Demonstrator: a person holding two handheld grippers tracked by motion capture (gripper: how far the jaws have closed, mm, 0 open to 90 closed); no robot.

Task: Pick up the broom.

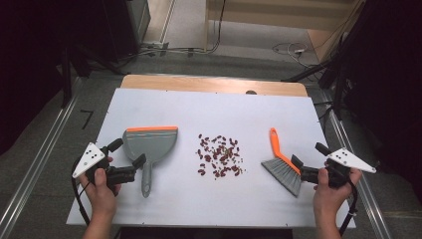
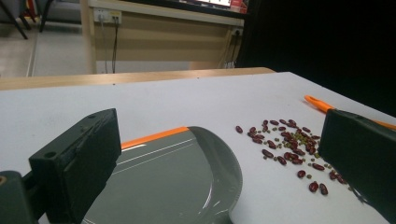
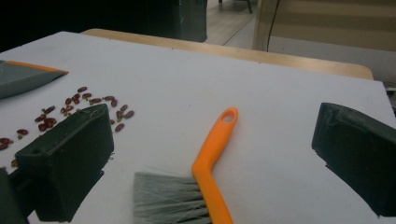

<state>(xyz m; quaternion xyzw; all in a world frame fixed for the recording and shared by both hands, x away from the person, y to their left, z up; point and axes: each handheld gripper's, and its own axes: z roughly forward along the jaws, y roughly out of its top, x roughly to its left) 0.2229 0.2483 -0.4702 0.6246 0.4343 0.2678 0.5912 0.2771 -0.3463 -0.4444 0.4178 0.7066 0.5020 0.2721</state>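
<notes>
Grey dustpan [image 1: 149, 144] lies between the spread left gripper [image 1: 130, 160]; orange-handled brush [image 1: 282, 162] between the spread right gripper [image 1: 309, 162].

Bare table [image 1: 278, 112] beyond the beans [image 1: 219, 156], dustpan [image 1: 150, 143] left, brush [image 1: 282, 163] right.

My jaws are matt black plastic. The dustpan [image 2: 177, 182] is glossy grey plastic, the brush [image 3: 205, 172] smooth orange plastic with grey bristles, the beans [image 1: 219, 155] shiny, the table [image 1: 209, 107] matt white.
</notes>
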